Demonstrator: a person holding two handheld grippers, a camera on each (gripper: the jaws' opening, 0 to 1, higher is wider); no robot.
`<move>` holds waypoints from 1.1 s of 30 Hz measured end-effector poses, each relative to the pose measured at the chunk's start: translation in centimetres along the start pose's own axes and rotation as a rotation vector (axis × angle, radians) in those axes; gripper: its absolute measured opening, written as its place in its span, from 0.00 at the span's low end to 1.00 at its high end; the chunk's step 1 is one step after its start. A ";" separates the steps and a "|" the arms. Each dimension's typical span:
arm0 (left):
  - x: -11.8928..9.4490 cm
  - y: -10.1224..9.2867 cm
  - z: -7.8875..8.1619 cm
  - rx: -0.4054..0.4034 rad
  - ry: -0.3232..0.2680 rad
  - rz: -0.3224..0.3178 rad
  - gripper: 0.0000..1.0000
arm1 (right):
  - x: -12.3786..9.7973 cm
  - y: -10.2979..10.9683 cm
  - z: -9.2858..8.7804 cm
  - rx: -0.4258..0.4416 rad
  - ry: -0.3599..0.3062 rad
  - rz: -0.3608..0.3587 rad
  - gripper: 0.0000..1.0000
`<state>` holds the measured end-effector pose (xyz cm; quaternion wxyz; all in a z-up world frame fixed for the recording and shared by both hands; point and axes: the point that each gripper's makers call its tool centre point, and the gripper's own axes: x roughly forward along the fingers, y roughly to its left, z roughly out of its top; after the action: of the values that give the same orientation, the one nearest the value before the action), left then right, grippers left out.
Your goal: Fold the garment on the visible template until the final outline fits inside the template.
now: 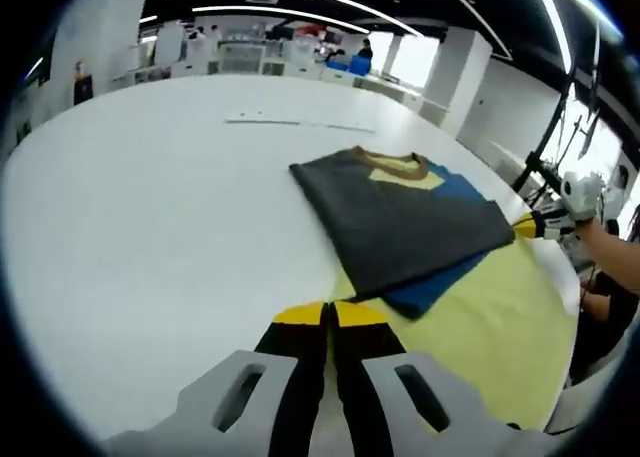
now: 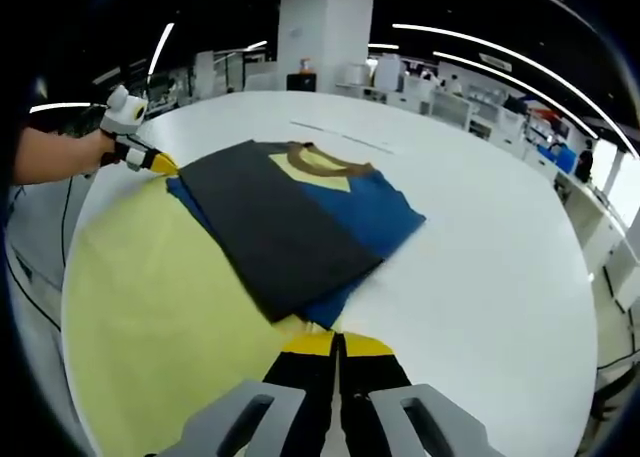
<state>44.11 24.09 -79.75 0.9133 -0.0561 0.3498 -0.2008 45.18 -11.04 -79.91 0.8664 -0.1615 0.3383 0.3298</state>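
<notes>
Grey-and-blue T-shirt (image 1: 405, 227), folded and showing a tan collar, lies across the boundary between the yellow template (image 1: 490, 317) and the bare white table (image 1: 150, 207). The left gripper (image 1: 329, 317) and right gripper (image 2: 337, 345) each have their jaws pressed together, empty, just short of the shirt's near edge. Risk: the part overhanging onto the white surface leaves the outline outside the template; a careless tug could also loosen the fold.
</notes>
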 end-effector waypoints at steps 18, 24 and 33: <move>-0.2 0.2 -0.1 -0.014 -0.007 0.020 0.00 | 0.1 -0.5 0.1 -0.005 0.004 -0.030 0.00; -0.5 0.3 -0.3 -0.040 -0.008 0.008 0.03 | -0.2 -0.2 0.5 -0.017 -0.017 -0.024 0.00; -1.1 -0.4 0.3 -0.059 -0.042 -0.025 0.28 | -0.7 -0.1 1.7 0.044 -0.089 -0.024 0.32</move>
<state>43.44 24.13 -78.70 0.9159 -0.0916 0.3354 -0.2007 45.68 -10.60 -78.24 0.8878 -0.1317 0.3047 0.3189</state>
